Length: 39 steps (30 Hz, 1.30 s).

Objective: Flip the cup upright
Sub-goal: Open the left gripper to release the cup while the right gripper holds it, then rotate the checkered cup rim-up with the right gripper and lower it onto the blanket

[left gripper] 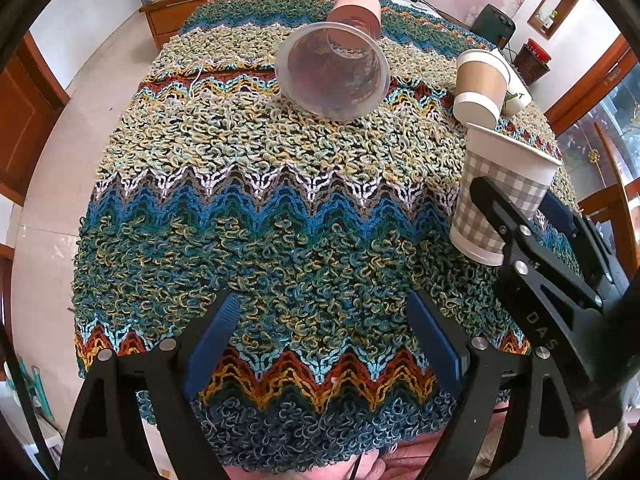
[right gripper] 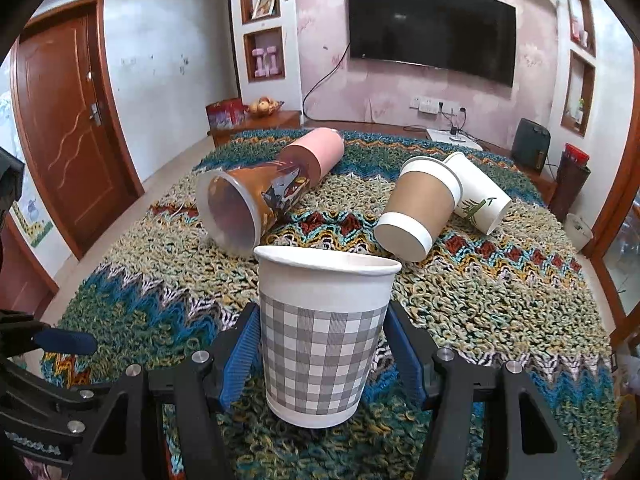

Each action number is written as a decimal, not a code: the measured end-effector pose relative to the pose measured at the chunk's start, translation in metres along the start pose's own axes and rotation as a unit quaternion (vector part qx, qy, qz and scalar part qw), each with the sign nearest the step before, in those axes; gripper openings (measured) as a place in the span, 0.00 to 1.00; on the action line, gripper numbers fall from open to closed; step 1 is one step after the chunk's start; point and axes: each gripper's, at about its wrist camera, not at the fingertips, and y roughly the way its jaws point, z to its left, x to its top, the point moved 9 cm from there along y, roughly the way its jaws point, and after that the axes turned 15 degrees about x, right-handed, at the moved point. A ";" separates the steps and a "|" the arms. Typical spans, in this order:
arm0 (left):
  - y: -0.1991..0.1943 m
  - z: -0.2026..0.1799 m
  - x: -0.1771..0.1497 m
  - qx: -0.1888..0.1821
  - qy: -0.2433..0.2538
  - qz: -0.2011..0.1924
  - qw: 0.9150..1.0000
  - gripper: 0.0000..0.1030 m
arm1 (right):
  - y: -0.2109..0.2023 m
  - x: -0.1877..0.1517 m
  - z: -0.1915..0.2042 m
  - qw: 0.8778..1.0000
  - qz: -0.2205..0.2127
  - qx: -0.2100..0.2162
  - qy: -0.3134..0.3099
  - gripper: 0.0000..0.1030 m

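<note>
**A:** What carries everything?

**B:** A tabletop (right gripper: pixel 500 300) under a thick, loopy knitted zigzag cover (left gripper: pixel 280 208). On it lie four tipped cups: a clear plastic cup (right gripper: pixel 236 212) on its side with a pink cup (right gripper: pixel 320 152) just behind it, touching; toward the far right corner a brown paper cup (right gripper: pixel 420 208) leaning on a white cup with a leaf print (right gripper: pixel 480 196).

**A:** And the cup being flipped?

**B:** The grey-checked paper cup (right gripper: pixel 324 344) is mouth-up near the near right edge, between the blue pads of the right tool (right gripper: pixel 320 356). The pads sit against its sides, apparently gripping. Whether its base rests on the cover or hangs just above, I cannot tell.

**A:** The other tool?

**B:** The left tool (left gripper: pixel 320 340) is wide open, holding nothing, above the near edge.

**A:** What could go wrong?

**B:** The lumpy yarn gives an uneven footing (a light empty cup tips easily), so a tilted release could topple it. Squeezing harder might crease the thin wall.
</note>
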 end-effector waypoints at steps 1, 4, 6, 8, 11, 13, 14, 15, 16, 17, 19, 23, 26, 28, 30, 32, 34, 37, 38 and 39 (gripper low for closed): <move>0.000 0.000 0.001 0.000 -0.001 -0.002 1.000 0.85 | 0.001 -0.001 -0.002 1.000 -0.002 0.002 0.004 0.61; -0.001 0.001 0.002 0.000 -0.004 -0.005 1.000 0.85 | 0.005 -0.008 -0.005 1.000 0.006 0.005 0.007 0.61; -0.002 0.002 0.003 -0.001 -0.006 -0.007 1.000 0.85 | -0.001 -0.011 -0.001 1.000 0.005 0.004 0.000 0.61; -0.001 0.001 0.003 -0.002 -0.006 -0.007 1.000 0.85 | -0.005 -0.014 0.003 1.000 0.007 0.003 -0.007 0.61; -0.002 0.000 0.003 -0.005 -0.005 -0.007 1.000 0.85 | -0.011 -0.021 0.007 1.000 0.009 0.002 -0.018 0.61; -0.003 -0.001 0.003 -0.005 -0.004 -0.009 1.000 0.85 | -0.015 -0.026 0.009 1.000 0.011 0.001 -0.021 0.61; -0.004 -0.001 0.003 -0.006 -0.003 -0.010 1.000 0.85 | -0.016 -0.028 0.009 1.000 0.013 0.000 -0.023 0.61; -0.004 -0.002 0.002 -0.007 -0.002 -0.011 1.000 0.85 | -0.017 -0.030 0.010 1.000 0.014 0.000 -0.025 0.61; -0.005 -0.003 0.002 -0.007 -0.002 -0.012 1.000 0.85 | -0.018 -0.031 0.011 1.000 0.016 0.000 -0.027 0.61; -0.006 -0.004 0.002 -0.008 -0.001 -0.013 1.000 0.85 | -0.018 -0.033 0.012 0.999 0.017 -0.001 -0.030 0.61; -0.009 -0.006 0.002 -0.011 0.000 -0.018 1.000 0.85 | -0.019 -0.035 0.014 0.999 0.019 -0.003 -0.032 0.61; -0.019 -0.009 0.002 -0.016 0.002 -0.031 0.999 0.85 | -0.022 -0.040 0.016 0.999 0.026 -0.005 -0.032 0.62; -0.026 -0.010 0.002 -0.017 0.003 -0.042 0.999 0.85 | -0.024 -0.043 0.018 0.999 0.029 -0.008 -0.034 0.62; -0.029 -0.010 0.002 -0.016 0.004 -0.047 0.999 0.85 | -0.026 -0.045 0.021 0.999 0.032 -0.012 -0.039 0.63; -0.032 -0.010 0.001 -0.016 0.005 -0.050 0.999 0.85 | -0.027 -0.045 0.023 0.998 0.034 -0.013 -0.042 0.64; -0.034 -0.010 0.000 -0.015 0.005 -0.051 0.999 0.85 | -0.028 -0.047 0.025 0.998 0.038 -0.008 -0.043 0.65; -0.036 -0.010 -0.002 -0.015 0.005 -0.054 0.998 0.85 | -0.030 -0.050 0.027 0.998 0.042 -0.003 -0.039 0.69; -0.041 -0.010 -0.003 -0.015 0.005 -0.059 0.998 0.85 | -0.033 -0.051 0.029 0.999 0.041 0.003 -0.034 0.72; -0.043 -0.009 -0.003 -0.015 0.004 -0.062 0.998 0.85 | -0.034 -0.052 0.029 0.999 0.040 0.005 -0.032 0.73; -0.044 -0.009 -0.003 -0.015 0.004 -0.064 0.998 0.85 | -0.035 -0.052 0.030 0.999 0.041 0.006 -0.030 0.73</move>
